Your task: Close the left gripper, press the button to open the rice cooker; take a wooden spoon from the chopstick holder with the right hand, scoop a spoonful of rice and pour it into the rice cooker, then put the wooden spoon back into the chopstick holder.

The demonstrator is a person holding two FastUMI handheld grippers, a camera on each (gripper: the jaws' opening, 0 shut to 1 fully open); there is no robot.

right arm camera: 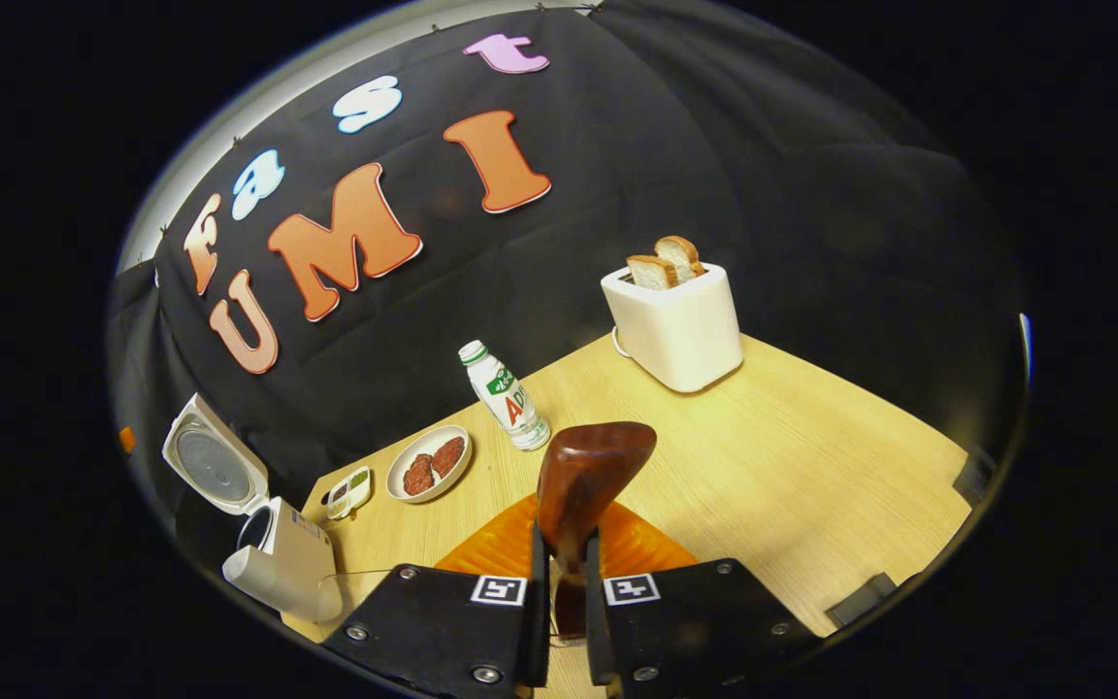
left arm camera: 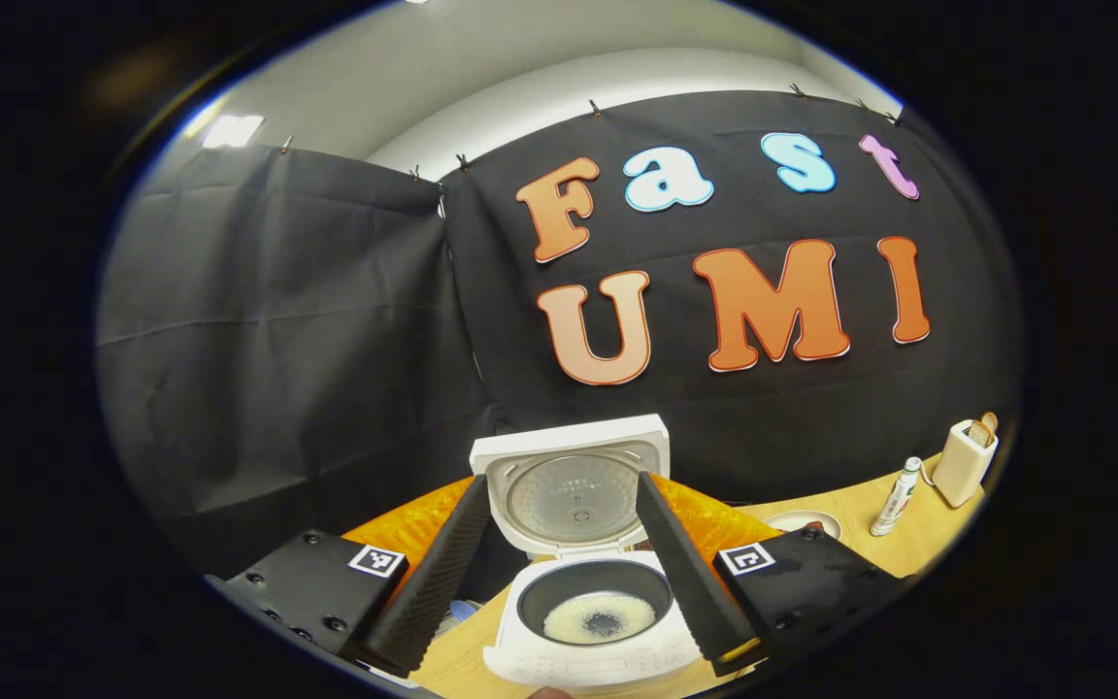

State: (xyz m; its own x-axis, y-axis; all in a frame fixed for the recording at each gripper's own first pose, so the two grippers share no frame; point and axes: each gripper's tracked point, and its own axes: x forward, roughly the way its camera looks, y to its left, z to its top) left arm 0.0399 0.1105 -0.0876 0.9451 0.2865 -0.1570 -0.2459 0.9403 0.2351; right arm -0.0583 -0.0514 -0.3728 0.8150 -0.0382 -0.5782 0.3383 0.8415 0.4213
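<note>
In the left gripper view the white rice cooker (left arm camera: 588,621) stands right in front with its lid (left arm camera: 574,485) raised upright. Its dark inner pot (left arm camera: 598,602) holds a thin layer of rice. My left gripper (left arm camera: 561,481) hovers just above it, open, fingers spread to either side of the lid. In the right gripper view my right gripper (right arm camera: 567,568) is shut on the handle of a dark wooden spoon (right arm camera: 588,476), whose bowl points up and forward over an orange ribbed container (right arm camera: 637,553). I cannot tell whether the spoon carries rice. The rice cooker (right arm camera: 278,558) sits far left.
On the wooden table (right arm camera: 792,466) stand a white toaster (right arm camera: 675,325) with two bread slices, a small white bottle (right arm camera: 506,398), a plate (right arm camera: 428,466) with two brown patties and a small dish (right arm camera: 350,490). An orange sheet (left arm camera: 418,524) lies behind the cooker.
</note>
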